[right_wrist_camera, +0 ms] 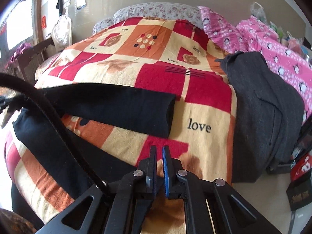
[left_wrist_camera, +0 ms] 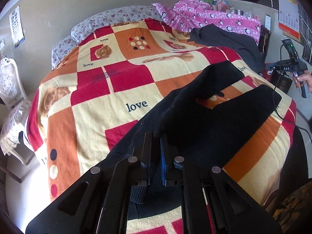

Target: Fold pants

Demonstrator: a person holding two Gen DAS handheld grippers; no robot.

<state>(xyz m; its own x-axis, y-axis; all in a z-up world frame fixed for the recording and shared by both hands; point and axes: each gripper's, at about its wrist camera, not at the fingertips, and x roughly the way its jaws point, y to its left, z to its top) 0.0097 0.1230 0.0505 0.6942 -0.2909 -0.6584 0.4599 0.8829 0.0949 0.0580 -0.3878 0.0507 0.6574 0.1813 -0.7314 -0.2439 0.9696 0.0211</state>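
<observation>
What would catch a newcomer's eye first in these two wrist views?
The loud red, orange and cream "love" blanket covering the bed. Across its near side lie the black pants, legs splayed apart, with the left gripper shut on a fold of their fabric. A dark grey garment is heaped at the blanket's right edge, beside pink penguin bedding.

your pants (left_wrist_camera: 204,117) are plain black against a blanket (left_wrist_camera: 109,105) checked in red, orange and cream, printed with tan roses, dots and the word "love" in dark letters. behind it you see a pillow (left_wrist_camera: 117,17) in pale grey with small dusky flowers, and a quilt (left_wrist_camera: 218,17) in bright pink with white spots and penguins. a dark grey garment (right_wrist_camera: 259,97) lies beside them. your left claw (left_wrist_camera: 156,136) is black with one blue pad.
</observation>
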